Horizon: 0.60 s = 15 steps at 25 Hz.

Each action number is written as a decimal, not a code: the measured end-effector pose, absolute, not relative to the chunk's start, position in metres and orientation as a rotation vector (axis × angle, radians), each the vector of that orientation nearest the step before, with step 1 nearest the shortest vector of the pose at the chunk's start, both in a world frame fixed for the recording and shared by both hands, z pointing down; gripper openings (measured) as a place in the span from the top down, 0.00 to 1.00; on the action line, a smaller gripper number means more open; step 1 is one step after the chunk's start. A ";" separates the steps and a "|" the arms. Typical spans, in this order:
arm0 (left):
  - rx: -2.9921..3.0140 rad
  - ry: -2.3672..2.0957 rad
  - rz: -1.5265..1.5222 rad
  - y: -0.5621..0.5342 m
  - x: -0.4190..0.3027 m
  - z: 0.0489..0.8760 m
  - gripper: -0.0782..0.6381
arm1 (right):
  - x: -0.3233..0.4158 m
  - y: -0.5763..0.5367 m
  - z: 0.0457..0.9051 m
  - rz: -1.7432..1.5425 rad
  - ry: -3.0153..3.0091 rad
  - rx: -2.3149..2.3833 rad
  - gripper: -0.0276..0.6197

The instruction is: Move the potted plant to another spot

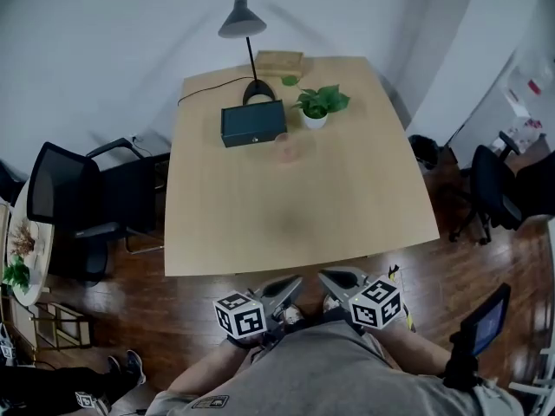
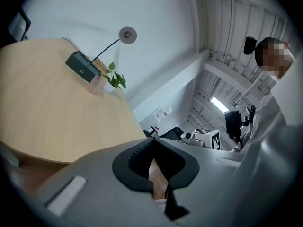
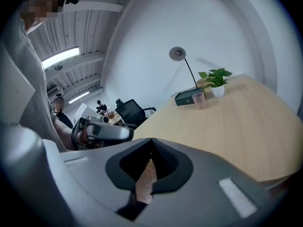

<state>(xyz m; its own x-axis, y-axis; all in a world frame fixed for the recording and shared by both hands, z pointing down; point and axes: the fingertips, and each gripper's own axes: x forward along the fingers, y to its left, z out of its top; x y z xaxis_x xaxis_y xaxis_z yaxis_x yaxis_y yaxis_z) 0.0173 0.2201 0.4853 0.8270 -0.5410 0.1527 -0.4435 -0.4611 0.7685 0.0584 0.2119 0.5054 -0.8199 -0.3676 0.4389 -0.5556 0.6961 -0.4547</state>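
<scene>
The potted plant [image 1: 316, 106], green leaves in a small white pot, stands at the far end of the wooden table [image 1: 295, 224]. It also shows far off in the left gripper view, the plant [image 2: 115, 81], and in the right gripper view, the plant [image 3: 216, 79]. Both grippers hover off the table's near edge, close to my body, their tips angled toward each other. My left gripper [image 1: 293, 284] is shut and empty, as its own view shows of the left gripper [image 2: 152, 142]. My right gripper [image 1: 327, 279] is likewise shut with nothing in it, the right gripper [image 3: 151, 142].
Beside the plant are a dark box [image 1: 252, 123], a pink cup [image 1: 286, 148], a black desk lamp [image 1: 242, 20] and a small wooden box [image 1: 279, 61]. Black office chairs stand at the left [image 1: 65, 206] and the right [image 1: 490, 189] of the table.
</scene>
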 end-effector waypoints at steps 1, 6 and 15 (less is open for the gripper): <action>2.136 -0.730 -0.144 0.221 0.018 0.483 0.89 | 0.059 0.213 0.502 0.835 -2.602 0.731 0.95; 2.169 -0.798 -0.167 0.226 0.020 0.470 0.89 | 0.063 0.214 0.484 0.781 -2.651 0.732 0.95; 2.150 -0.913 -0.157 0.225 0.038 0.476 0.89 | 0.082 0.223 0.486 0.814 -2.676 0.735 0.95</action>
